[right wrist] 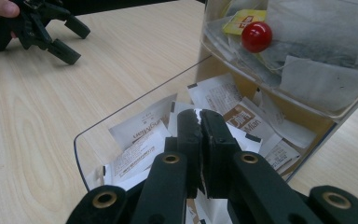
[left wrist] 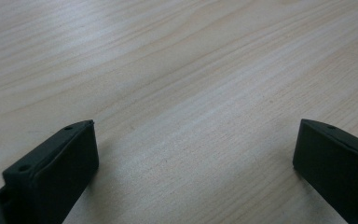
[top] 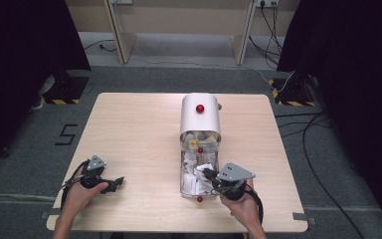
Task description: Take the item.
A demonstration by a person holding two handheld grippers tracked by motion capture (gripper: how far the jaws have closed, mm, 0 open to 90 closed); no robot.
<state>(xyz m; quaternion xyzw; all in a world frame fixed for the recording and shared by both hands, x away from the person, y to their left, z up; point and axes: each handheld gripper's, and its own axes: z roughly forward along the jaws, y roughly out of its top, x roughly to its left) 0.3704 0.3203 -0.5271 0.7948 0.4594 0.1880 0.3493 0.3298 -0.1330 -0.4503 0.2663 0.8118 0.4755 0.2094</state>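
A clear plastic dispenser [top: 200, 119] with a white domed top and a red knob [top: 199, 108] stands mid-table. Its lower drawer [right wrist: 121, 119] is pulled out toward me and holds several white sachets [right wrist: 137, 140]. My right gripper [right wrist: 199, 116] reaches into that drawer, shut on a white sachet whose edge shows between the jaws; from above, the right gripper [top: 206, 174] sits over the drawer's right side. The upper drawer [right wrist: 307, 70], with its own red knob [right wrist: 256, 36], holds more sachets and a yellow one [right wrist: 242, 21]. My left gripper [top: 115, 183] rests open on the wood at the front left, nothing between its fingers [left wrist: 60, 158].
The light wooden table [top: 139, 129] has bare room left of the dispenser. A third red knob [top: 199, 199] marks the front of the open drawer, near the table's front edge. Cables [top: 318, 149] lie on the grey floor to the right. Dark curtains flank both sides.
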